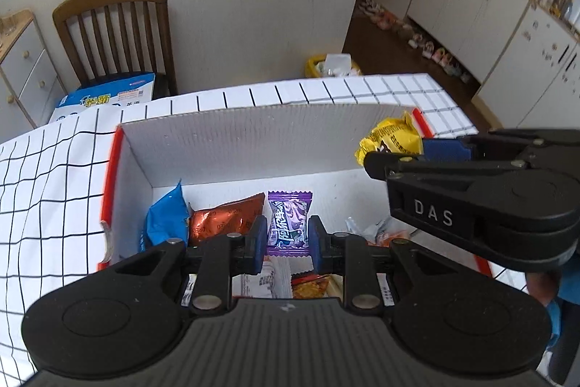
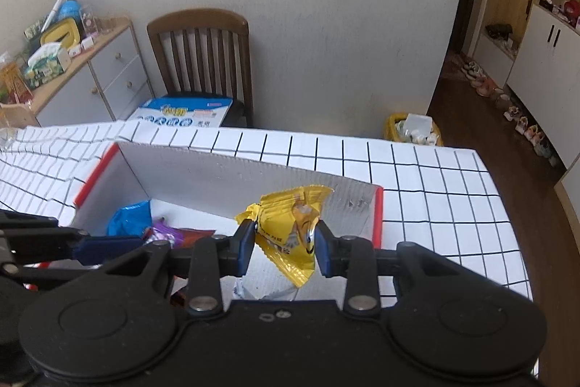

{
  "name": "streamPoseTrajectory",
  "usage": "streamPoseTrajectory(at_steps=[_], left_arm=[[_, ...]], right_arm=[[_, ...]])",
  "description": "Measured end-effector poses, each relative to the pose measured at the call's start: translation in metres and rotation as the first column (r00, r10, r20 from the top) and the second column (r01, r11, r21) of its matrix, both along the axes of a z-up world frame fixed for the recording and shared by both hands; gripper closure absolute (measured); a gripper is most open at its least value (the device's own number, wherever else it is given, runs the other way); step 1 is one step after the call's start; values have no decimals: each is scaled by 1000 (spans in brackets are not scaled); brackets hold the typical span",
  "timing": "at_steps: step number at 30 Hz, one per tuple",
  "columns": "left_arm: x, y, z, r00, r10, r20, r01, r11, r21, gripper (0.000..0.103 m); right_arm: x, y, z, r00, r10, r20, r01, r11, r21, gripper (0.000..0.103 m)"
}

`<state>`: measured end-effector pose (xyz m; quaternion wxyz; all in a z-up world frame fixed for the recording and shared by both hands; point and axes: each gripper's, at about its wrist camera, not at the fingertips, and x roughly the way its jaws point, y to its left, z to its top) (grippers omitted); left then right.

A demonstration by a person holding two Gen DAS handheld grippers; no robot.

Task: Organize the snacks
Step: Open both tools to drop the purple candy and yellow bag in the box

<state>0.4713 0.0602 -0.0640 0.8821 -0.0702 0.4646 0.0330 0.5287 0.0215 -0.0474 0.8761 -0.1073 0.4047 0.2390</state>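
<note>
A white cardboard box (image 1: 232, 147) with red edges sits on the checked tablecloth and holds snacks. My left gripper (image 1: 287, 238) is over the box with its blue pads on either side of a purple snack packet (image 1: 289, 218); I cannot tell whether they press it. Beside that packet lie an orange-brown Oreo packet (image 1: 224, 218) and a blue packet (image 1: 165, 218). My right gripper (image 2: 284, 247) is shut on a yellow snack packet (image 2: 290, 227) and holds it above the box's right part (image 2: 362, 202). The yellow packet (image 1: 393, 138) and right gripper (image 1: 402, 156) also show in the left wrist view.
More wrapped snacks (image 1: 380, 231) lie in the box's near right part. A wooden chair (image 2: 203, 60) with a blue package (image 2: 181, 113) on its seat stands behind the table. A drawer cabinet (image 2: 105, 75) is at the left; a yellow bin (image 2: 413, 129) is on the floor.
</note>
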Motion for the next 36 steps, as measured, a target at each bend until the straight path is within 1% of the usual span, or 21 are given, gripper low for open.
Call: streamPoseTrajectory(at_steps=[6,11,14,20,25,30,32,33,34,35,36], left_arm=[[11,-12,-16,999,-33,-28,34,999,33,80],[16,-20,-29,995,-64,-71,67,997,44,80],[16,-24,-35,993,-76,-87,82,995,63,79],[20,-27,-41,990,-87,-115,94,994,62,79],[21,-29,-41,990,-78,-120,85,995,54,79],[18,-28,-37,992,-44,-114,50,998,46,78],[15,-28,-33,993,-42,-109,47,998,46,74],[13,-29,-31,994,-39,-104,45,998,52,69],[11,-29,-29,995,-37,-97,43,997,57,58],[9,-30,-25,996,-35,-84,40,997,60,50],[6,-29,-22,997,-30,-68,34,997,63,38]], right_arm=[[14,4,-15,999,-9,-32,8,1000,-29,71],[16,6,-24,998,0,-59,-2,999,-35,71],[16,5,-30,997,3,-75,-6,999,-38,70],[13,4,-37,996,21,-87,-26,998,-57,68],[13,-2,-35,995,11,-101,-14,1000,-27,67],[12,-8,-29,995,7,-100,-7,1000,1,62],[11,-10,-26,995,10,-95,-10,1000,8,61],[10,-12,-25,996,11,-92,-10,1000,11,60],[10,-13,-24,996,14,-90,-12,1000,17,59],[9,-15,-22,996,17,-88,-15,1000,22,57],[8,-17,-20,996,20,-84,-18,1000,25,55]])
